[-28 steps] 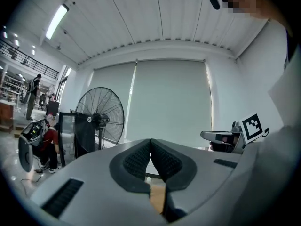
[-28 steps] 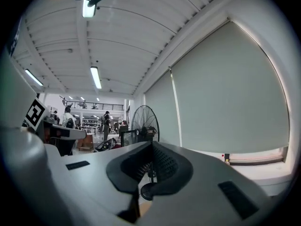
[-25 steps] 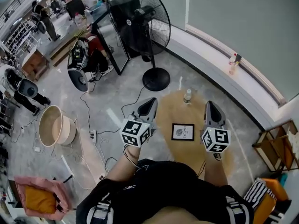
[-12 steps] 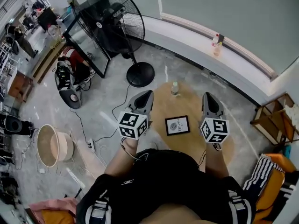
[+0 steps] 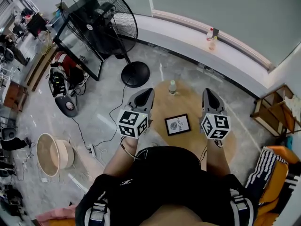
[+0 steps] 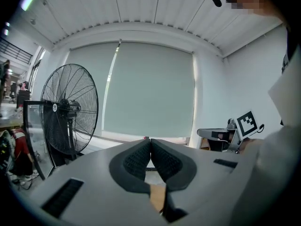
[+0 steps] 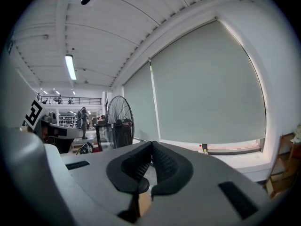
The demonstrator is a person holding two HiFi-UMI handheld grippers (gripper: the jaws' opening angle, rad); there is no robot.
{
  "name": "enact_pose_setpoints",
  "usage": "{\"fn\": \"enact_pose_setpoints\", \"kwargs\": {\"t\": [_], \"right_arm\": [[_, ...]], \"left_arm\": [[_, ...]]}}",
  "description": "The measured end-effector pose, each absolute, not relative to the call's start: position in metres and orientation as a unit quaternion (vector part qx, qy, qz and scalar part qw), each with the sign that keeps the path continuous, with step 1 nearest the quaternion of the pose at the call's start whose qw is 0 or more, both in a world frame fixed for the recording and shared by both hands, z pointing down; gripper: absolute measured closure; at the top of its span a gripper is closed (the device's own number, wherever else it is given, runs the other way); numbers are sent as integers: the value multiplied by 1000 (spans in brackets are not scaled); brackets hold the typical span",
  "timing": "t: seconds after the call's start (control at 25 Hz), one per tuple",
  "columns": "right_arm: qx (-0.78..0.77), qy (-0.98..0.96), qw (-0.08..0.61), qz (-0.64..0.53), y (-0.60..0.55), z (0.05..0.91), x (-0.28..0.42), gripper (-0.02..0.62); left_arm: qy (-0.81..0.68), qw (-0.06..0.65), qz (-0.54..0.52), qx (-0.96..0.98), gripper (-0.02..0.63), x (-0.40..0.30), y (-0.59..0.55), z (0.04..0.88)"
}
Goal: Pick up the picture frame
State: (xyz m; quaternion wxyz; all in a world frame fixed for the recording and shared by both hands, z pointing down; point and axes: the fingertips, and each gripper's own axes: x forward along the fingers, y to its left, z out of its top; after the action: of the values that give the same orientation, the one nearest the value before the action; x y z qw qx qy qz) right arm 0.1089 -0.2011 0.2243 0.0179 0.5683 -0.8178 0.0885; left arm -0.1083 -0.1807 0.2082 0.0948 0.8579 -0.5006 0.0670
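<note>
A black picture frame (image 5: 178, 124) with a white print lies flat on the round wooden table (image 5: 188, 100), seen in the head view. My left gripper (image 5: 148, 92) hangs shut and empty over the table's left edge, left of the frame. My right gripper (image 5: 207, 92) is shut and empty to the frame's right. Both point almost level, away from me. The left gripper view shows the shut left gripper (image 6: 150, 140) against the window blind. In the right gripper view the right gripper (image 7: 151, 144) is likewise shut. Neither gripper view shows the frame.
A small bottle (image 5: 172, 86) stands at the table's far edge. A large black pedestal fan (image 5: 96, 22) stands at far left, with cables on the floor. A wooden shelf (image 5: 275, 117) is at right, a round tub (image 5: 51, 153) at left, a window ledge (image 5: 216, 46) beyond.
The head view has swung, so the fan and floor items slid left and up. Both grippers stayed shut and sank a little toward the table, flanking the frame.
</note>
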Motion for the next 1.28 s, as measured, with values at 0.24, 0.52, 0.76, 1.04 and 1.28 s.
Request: {"fn": "enact_pose_setpoints", "kwargs": {"t": [0.24,0.52,0.76,1.04,1.28], "right_arm": [[569,-815,55,90,-213,242,107,577],[546,-815,103,163,-219,296,108,388],[528,-811,152,201,-218,355,106,408],[503,-799,220,243,-207,436,108,414],[487,-780,275,280,-202,508,112,423]], "left_arm": [[-488,104,74,863,577,-109,-191,221],[-469,161,122,859,405,-102,-190,272],[-465,233,151,841,405,-103,-185,334],[-458,301,188,815,405,-103,-183,412],[-458,352,215,787,405,-103,-181,483]]}}
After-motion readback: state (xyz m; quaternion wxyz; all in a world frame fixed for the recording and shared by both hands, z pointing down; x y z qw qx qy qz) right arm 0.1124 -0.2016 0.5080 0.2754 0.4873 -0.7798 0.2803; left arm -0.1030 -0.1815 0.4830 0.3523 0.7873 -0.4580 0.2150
